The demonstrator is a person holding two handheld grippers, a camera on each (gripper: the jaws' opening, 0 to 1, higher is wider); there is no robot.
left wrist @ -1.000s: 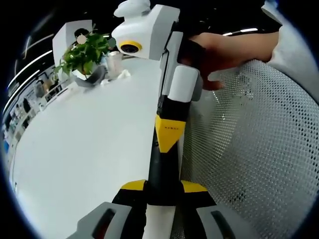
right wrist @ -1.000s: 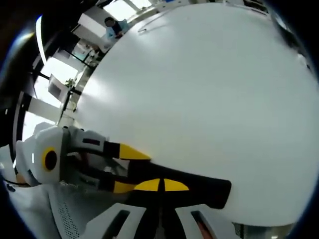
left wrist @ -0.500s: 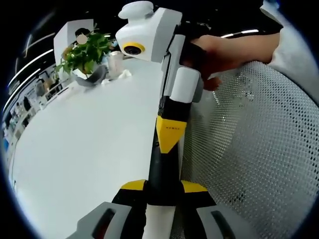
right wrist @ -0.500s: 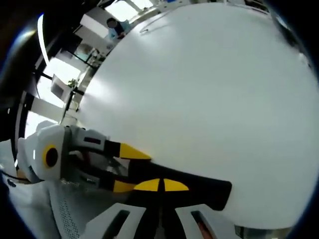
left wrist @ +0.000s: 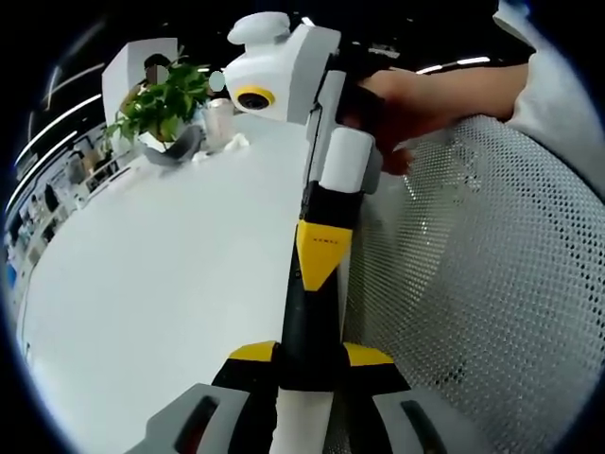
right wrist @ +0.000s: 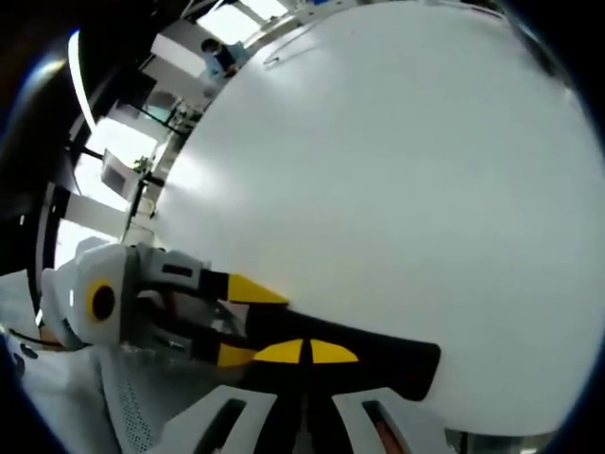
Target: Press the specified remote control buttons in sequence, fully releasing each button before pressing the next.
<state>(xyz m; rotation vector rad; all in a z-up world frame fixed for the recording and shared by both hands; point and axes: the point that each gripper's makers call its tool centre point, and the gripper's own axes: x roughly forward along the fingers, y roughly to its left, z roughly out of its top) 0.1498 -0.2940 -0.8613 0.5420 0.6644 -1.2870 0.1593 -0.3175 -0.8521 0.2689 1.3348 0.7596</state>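
A black remote control rises from between the yellow-tipped jaws of my left gripper, which is shut on its near end. My right gripper comes down from the top, white-bodied, with its yellow tips closed together and resting on the remote's upper face. In the right gripper view the remote lies across the bottom over the white table. My right gripper is shut there, tips touching on the remote. The left gripper enters from the left and clamps the remote's end. No buttons are visible.
A white mesh chair back takes up the right side, and a hand holds the right gripper above it. At the table's far end stand a potted plant and a cup. The table spreads wide to the left.
The right gripper's body has shifted slightly in the left gripper view. The remote and both grips stay as they were.
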